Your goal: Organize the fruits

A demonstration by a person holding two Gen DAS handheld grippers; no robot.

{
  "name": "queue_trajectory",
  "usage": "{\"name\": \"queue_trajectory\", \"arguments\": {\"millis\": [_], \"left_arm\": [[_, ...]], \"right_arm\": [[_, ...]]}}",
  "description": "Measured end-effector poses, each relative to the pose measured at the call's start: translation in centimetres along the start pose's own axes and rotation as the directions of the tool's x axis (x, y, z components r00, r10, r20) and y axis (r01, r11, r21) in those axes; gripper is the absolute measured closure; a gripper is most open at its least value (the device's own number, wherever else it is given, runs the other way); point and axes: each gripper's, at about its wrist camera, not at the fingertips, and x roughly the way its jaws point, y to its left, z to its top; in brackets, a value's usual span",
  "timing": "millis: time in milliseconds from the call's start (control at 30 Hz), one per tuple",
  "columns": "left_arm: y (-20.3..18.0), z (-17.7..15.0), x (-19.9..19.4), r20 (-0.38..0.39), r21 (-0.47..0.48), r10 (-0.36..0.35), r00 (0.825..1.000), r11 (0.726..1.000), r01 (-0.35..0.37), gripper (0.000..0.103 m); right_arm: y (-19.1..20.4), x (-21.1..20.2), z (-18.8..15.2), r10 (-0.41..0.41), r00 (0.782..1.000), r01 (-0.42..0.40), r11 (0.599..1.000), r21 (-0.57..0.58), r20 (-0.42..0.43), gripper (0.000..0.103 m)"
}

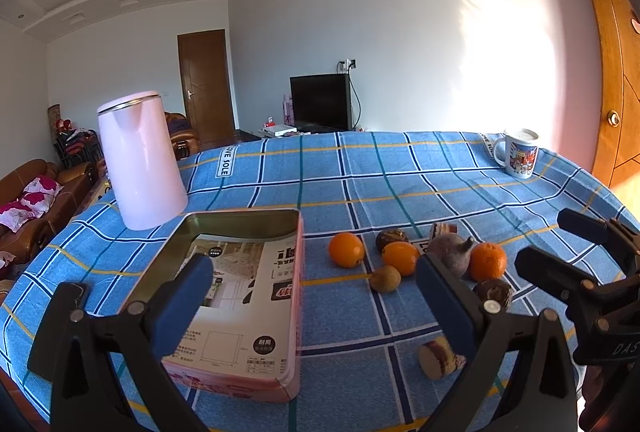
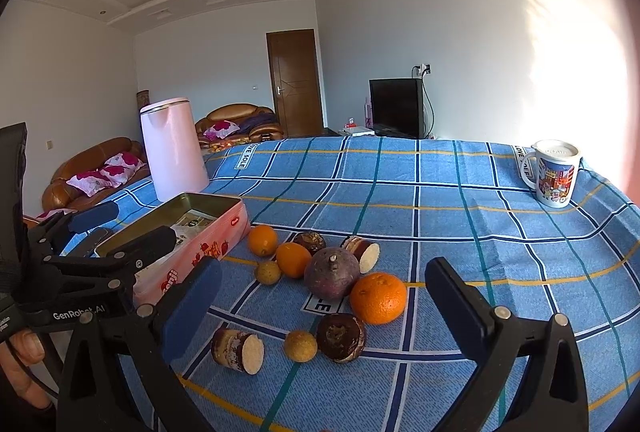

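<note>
Surface: blue plaid tablecloth, sunlit living room.
Fruit: oranges and brown pieces clustered right of pink tin.
Left gripper: jaws spread wide, empty.
Right gripper: jaws spread wide, empty, above fruit.

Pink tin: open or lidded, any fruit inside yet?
Open, no lid on the pink tin; only a printed sheet inside, no fruit.

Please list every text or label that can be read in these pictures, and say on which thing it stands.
"LOVE SOLE": white label on the tablecloth.
"GenRobot.AI": left tool.
"DAS", cut off: right tool.
Red brand word on the pink tin: partly hidden.
Leaflet in the tin, mug print: too small to read.
</note>
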Motion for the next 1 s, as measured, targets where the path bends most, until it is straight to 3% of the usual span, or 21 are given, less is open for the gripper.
{"name": "queue_trajectory", "arguments": {"millis": [1000], "left_arm": [[-0.52,0.06,0.11,-0.005,0.002,-0.006,1.0,1.0,0.006,0.0]], "right_arm": [[-0.02,-0.06,-0.14,0.002,1.0,-0.002,1.0,0.002,-0.001,0.001]]}}
